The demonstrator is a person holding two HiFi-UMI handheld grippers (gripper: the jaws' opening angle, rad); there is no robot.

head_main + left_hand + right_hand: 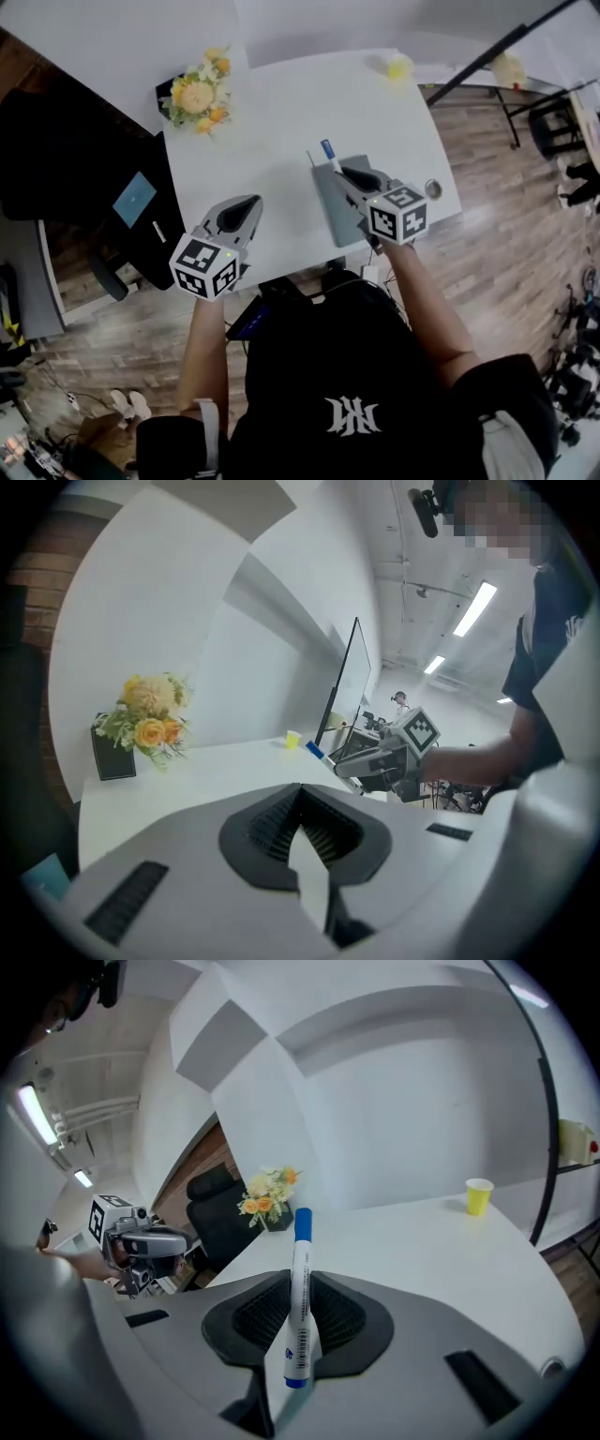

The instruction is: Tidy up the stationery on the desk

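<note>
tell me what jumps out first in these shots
The right gripper clamps a blue-capped marker between its jaws above the near right of the white desk. A yellow-orange bouquet sits at the desk's far left corner. The left gripper, shut and empty, hovers at the near edge.

Room bright, light even and cool, coming from overhead. Ceiling strip lights [473, 608] burn out to white bars in the left gripper view; a second strip [37, 1115] glares at the left edge of the right gripper view. White tabletop [281, 141] close to overexposed in the head view, little surface detail; shadows on it soft, barely edged. Wood floor [506, 244] around it reads darker. Both gripper views heavily fisheyed: black corners, wall lines bowed. Left tool [301, 799] looms near the lens, its body soft; marker [300, 1297] crisp. Head view slightly soft throughout
</note>
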